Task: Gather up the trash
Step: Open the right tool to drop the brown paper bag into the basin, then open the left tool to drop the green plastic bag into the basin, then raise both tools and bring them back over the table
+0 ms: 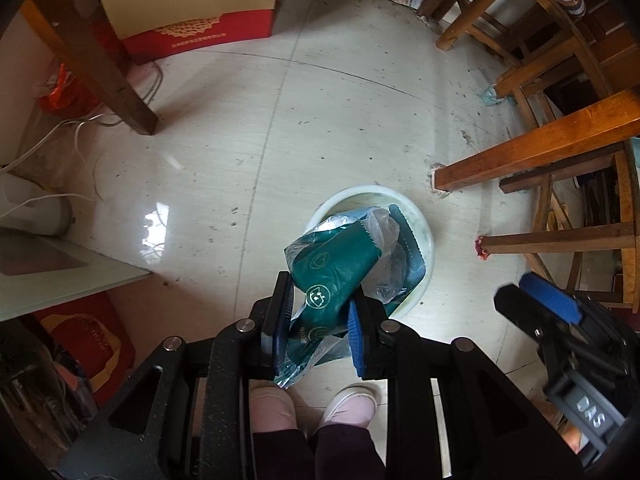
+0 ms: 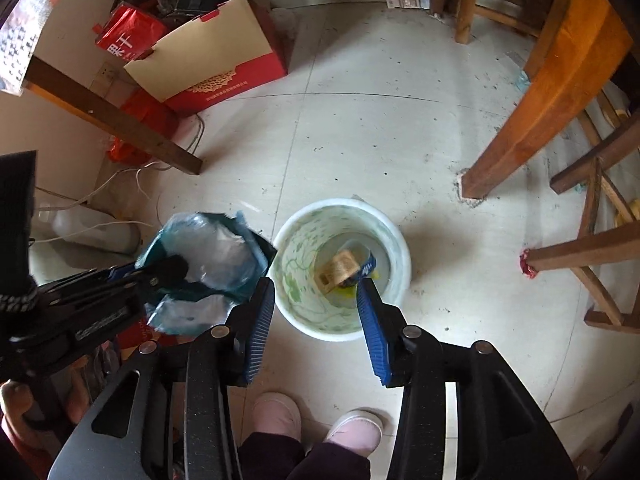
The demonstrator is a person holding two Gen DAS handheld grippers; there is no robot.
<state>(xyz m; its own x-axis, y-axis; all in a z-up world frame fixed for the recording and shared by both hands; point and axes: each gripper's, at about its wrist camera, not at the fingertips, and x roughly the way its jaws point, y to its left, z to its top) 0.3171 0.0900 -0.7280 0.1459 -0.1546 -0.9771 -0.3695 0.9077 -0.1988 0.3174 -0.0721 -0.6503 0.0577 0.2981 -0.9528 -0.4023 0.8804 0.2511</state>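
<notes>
My left gripper (image 1: 320,312) is shut on a crumpled green plastic wrapper (image 1: 340,268) and holds it in the air over a white trash bin (image 1: 424,232) on the floor. In the right wrist view the same wrapper (image 2: 208,256) hangs just left of the bin (image 2: 392,236), held by the left gripper (image 2: 160,276). The bin holds a brown packet (image 2: 338,270) and a blue wrapper (image 2: 368,266). My right gripper (image 2: 316,300) is open and empty above the bin's near rim. It also shows at the right edge of the left wrist view (image 1: 536,300).
A red and cream cardboard box (image 2: 216,64) stands at the back left beside a dark table leg (image 2: 120,124). Wooden chair and table legs (image 2: 532,112) crowd the right. White cables (image 1: 80,136) and a red bag (image 1: 64,92) lie at left. The person's pink shoes (image 2: 316,424) stand below.
</notes>
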